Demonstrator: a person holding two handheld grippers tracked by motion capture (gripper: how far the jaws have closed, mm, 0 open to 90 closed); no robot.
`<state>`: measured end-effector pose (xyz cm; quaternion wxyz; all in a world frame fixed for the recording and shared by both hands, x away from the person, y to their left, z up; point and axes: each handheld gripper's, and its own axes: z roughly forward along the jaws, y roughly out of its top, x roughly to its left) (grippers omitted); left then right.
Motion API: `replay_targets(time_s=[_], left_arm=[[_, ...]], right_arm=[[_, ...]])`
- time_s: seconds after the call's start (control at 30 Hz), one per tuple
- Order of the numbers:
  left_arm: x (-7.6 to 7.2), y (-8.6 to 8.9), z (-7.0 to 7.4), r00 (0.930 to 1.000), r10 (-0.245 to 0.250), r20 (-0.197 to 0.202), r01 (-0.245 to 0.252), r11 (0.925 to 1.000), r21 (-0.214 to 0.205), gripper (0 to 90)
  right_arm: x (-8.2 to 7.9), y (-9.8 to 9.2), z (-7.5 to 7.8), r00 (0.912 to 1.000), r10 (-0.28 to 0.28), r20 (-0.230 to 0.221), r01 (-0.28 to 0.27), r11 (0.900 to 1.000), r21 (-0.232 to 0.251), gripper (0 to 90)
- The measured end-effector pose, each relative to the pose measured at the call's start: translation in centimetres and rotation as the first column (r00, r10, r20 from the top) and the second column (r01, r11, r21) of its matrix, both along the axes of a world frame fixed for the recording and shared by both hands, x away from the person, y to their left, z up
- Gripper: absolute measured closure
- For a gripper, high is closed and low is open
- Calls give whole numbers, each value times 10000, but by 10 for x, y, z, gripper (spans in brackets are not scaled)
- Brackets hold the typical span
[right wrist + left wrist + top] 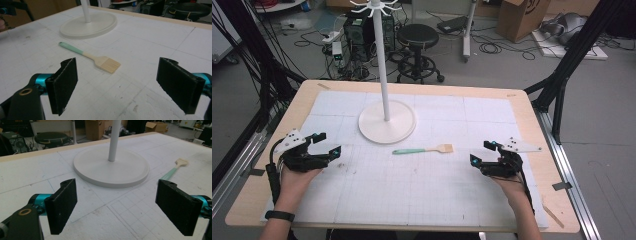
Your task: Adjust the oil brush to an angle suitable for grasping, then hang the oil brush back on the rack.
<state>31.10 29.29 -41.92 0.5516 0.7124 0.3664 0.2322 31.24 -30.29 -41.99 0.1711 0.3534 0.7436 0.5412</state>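
Brush [423, 149] lies flat on the white mat [412, 190] just in front of the stand's round base [387, 122], nearer the right gripper [482, 154]; it looks light and stiff, its bristles soft; best pinched across the slim green handle; both the right and the left gripper [326, 145] gape, empty.

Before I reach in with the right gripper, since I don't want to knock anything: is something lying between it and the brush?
Nothing visible. The right gripper is open, and only bare white mat lies between it and the brush. The stand sits farther back, off that path.
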Motion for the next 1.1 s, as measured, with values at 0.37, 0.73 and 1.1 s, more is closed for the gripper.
replay_targets(time_s=[0.37,0.73,1.1], left_arm=[[-1,1,1,10000,-46,-19,45,9999,-158,183],[-2,2,2,10000,-85,-18,85,9998,-163,185],[-1,2,1,10000,-57,-32,57,9999,-158,188]], right_arm=[[5,4,0,9998,130,-119,-130,9999,34,143],[29,34,8,9958,904,-112,-908,9945,-531,114],[51,74,10,9876,1561,-178,-1571,9807,-1165,114]])
